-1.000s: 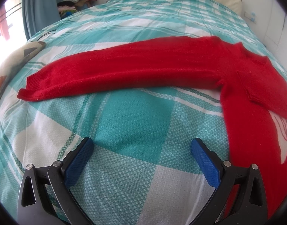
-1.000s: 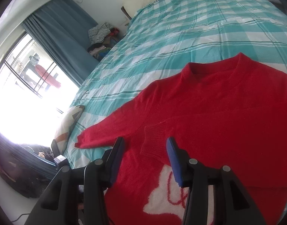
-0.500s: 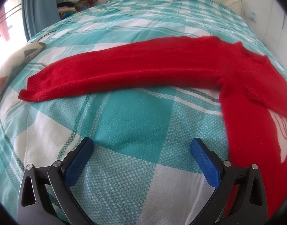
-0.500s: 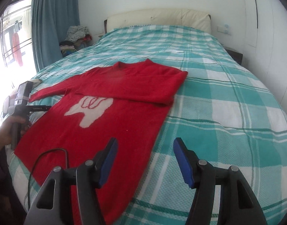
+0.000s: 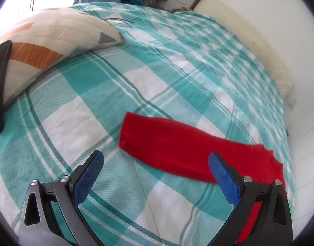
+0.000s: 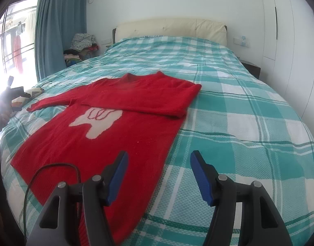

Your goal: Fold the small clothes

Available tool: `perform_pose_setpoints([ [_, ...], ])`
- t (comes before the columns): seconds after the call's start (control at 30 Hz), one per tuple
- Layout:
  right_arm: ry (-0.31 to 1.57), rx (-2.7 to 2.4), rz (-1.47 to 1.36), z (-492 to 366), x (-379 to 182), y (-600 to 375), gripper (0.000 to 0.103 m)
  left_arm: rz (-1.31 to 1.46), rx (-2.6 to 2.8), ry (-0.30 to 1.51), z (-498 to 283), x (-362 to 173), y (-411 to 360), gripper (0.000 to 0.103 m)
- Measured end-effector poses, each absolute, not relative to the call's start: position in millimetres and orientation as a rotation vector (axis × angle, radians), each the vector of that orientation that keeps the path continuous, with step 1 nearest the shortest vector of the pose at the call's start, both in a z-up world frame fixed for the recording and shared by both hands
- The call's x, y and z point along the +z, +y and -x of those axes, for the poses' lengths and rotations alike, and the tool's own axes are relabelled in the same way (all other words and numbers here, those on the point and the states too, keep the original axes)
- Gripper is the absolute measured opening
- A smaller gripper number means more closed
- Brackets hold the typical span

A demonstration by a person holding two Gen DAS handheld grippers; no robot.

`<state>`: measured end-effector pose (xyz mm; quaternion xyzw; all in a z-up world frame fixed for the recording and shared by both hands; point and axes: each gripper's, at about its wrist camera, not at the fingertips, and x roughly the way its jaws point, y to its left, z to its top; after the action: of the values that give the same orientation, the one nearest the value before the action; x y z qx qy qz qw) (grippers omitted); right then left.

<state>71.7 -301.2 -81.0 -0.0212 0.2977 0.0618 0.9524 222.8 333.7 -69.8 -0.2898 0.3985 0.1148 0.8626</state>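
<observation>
my left tongs (image 5: 155, 176) are wide open, holding nothing, near the soft red knit sweater's (image 6: 120, 123) sleeve (image 5: 177, 149). my right tongs (image 6: 159, 174) are open and empty too.

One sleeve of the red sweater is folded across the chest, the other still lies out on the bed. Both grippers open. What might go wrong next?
1. The left gripper hovers over the outstretched red sleeve's cuff; a deep pinch may catch the teal checked bedsheet too.
2. Dragging that sleeve could shift the red knit sweater and undo the folded sleeve.
3. The patterned cushion lies near the cuff and may get bumped.
</observation>
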Motion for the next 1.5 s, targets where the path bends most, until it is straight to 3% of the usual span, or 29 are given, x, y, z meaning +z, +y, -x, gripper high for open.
perform_pose_setpoints([
  [0.17,0.616,0.137,0.060,-72.3,-85.6,-295.2,0.063,0.689,0.221,0.910,-244.3,-93.6,361.2,0.100],
  [0.27,0.626,0.132,0.021,-73.8,-87.3,-301.5,0.063,0.684,0.170,0.984,-262.7,-109.6,351.7,0.087],
  [0.37,0.621,0.112,-0.023,-72.5,-85.3,-310.8,0.063,0.658,0.193,1.011,-268.8,-118.7,345.6,0.064],
  [0.4,0.617,0.106,-0.038,-71.4,-84.2,-314.1,0.063,0.650,0.205,1.008,-269.4,-119.8,343.6,0.045],
  [0.43,0.612,0.100,-0.052,-70.2,-82.7,-317.5,0.063,0.648,0.207,1.010,-268.8,-120.7,343.7,0.006],
  [0.5,0.600,0.088,-0.074,-68.4,-79.4,-322.9,0.063,0.658,0.211,1.012,-268.5,-118.8,343.2,0.003],
  [0.7,0.562,0.094,-0.117,-64.9,-68.4,-328.2,0.063,0.440,0.126,0.882,-279.2,-37.2,288.4,0.003],
  [0.97,0.522,0.110,-0.135,-58.0,-56.3,-329.8,0.063,0.201,-0.249,0.777,-313.5,65.5,91.5,0.003],
  [1.13,0.494,0.098,-0.163,-52.2,-48.8,-340.3,0.063,0.097,-0.463,0.812,-318.6,60.9,-45.3,0.003],
  [1.33,0.473,0.078,-0.187,-49.3,-43.2,-350.9,0.063,0.019,-0.601,0.897,-310.6,6.8,-158.9,0.007],
  [1.37,0.471,0.078,-0.189,-49.1,-42.5,-352.4,0.063,0.019,-0.606,0.918,-308.8,-6.0,-170.6,0.013],
  [1.4,0.469,0.078,-0.192,-49.0,-42.0,-353.5,0.063,0.018,-0.619,0.943,-307.6,-19.0,-180.8,0.036],
  [1.43,0.467,0.077,-0.195,-49.0,-41.8,-354.5,0.063,0.008,-0.623,0.968,-304.5,-31.1,-187.9,0.069],
  [1.5,0.467,0.074,-0.197,-49.3,-41.7,-356.2,0.063,-0.038,-0.587,0.972,-292.9,-45.3,-193.8,0.084],
])
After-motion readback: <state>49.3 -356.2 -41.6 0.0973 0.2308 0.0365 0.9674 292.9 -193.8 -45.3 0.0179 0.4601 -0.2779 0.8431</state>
